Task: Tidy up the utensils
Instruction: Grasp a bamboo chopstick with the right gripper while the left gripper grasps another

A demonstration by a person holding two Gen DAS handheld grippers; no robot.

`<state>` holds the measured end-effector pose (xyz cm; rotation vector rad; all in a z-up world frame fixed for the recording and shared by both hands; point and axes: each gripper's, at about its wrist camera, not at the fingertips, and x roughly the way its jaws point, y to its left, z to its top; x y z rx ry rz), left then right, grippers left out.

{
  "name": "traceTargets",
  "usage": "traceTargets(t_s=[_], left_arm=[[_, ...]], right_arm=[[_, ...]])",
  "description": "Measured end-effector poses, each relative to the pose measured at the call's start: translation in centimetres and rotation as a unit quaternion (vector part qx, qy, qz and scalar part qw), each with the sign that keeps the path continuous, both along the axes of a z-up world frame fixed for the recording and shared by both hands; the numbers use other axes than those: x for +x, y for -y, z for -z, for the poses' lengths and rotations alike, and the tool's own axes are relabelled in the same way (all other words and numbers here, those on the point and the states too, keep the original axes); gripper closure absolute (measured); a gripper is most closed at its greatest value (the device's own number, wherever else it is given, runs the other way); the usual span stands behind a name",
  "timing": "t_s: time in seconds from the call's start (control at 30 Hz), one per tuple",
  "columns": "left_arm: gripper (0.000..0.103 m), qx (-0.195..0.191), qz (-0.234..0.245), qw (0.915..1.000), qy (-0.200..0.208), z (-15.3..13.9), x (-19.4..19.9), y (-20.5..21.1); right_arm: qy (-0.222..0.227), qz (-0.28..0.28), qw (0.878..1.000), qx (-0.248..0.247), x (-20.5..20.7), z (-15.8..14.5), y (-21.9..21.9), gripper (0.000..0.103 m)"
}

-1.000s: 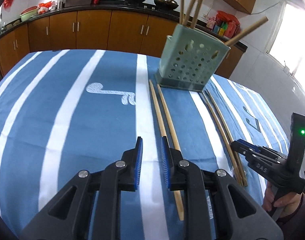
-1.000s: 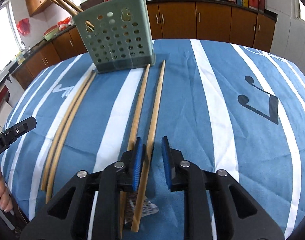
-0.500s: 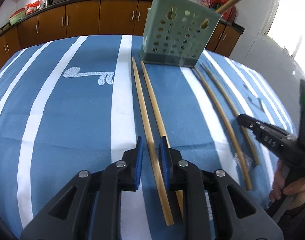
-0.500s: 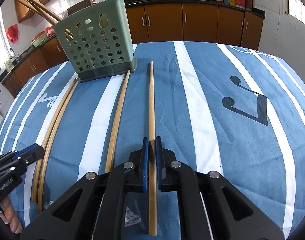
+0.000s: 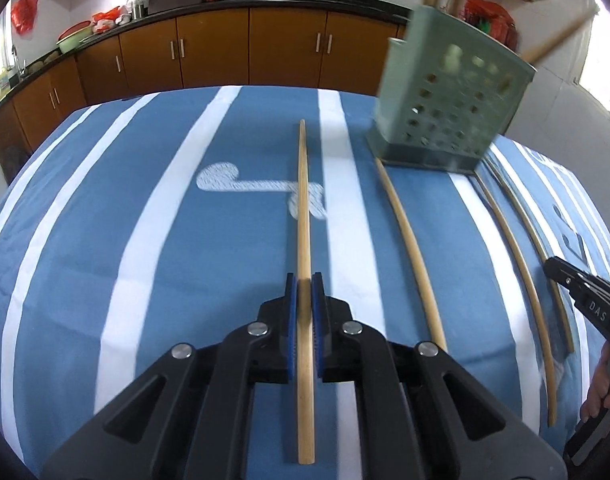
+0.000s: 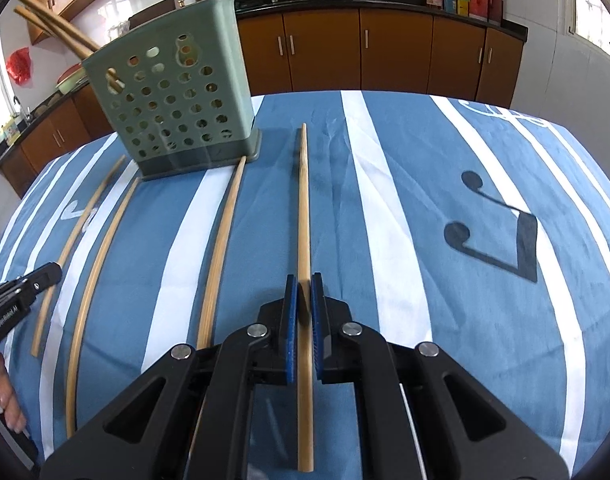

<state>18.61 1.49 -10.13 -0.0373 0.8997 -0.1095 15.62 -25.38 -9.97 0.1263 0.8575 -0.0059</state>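
Two pairs of tongs are each closed on one chopstick. The left tongs (image 5: 303,308) pinch the left chopstick (image 5: 303,208) between their blue pads, and the right tongs (image 6: 303,308) pinch the right chopstick (image 6: 303,208) the same way. Each stick runs straight along the fingers toward 12 o'clock. The grip sits nearer the thick end, so a short tail points back toward the handle and the longer, thinner part reaches forward. I cannot tell whether either stick is clear of the tablecloth (image 5: 105,240) or resting on it.

Between the two held sticks lie two loose chopsticks (image 5: 409,260), side by side but apart, with their far tips close to the foot of the basket (image 5: 449,120). From the left tongs the green holed basket stands at about 1 o'clock; from the right tongs it stands at about 11 o'clock. Several chopsticks (image 6: 53,24) already stand in it, leaning out over the rim.

These sticks look light, stiff and smooth, probably bamboo, so weight should be no trouble, but a round tapered shaft may swivel or slide between flat pads. With so much length ahead of the pads, the tip is likely to droop or swing when the stick is tipped upright. A hold nearer the middle would likely steady it, as would squeezing firmly.
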Motion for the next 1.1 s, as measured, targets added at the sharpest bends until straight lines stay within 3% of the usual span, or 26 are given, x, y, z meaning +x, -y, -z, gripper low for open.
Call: traceTargets(t_s=[0.17, 1.1], left_arm=[[0.093, -0.021, 0.007, 0.9997, -0.006, -0.16, 0.74, -0.84], [0.091, -0.029, 0.013, 0.9995, -0.001, 0.14, 0.44, -1.15]], right_arm=[[-0.003, -0.003, 1.0, 0.006, 0.57, -0.13, 0.14, 0.095], [0.001, -0.006, 1.0, -0.012, 0.03, 0.03, -0.22, 0.095]])
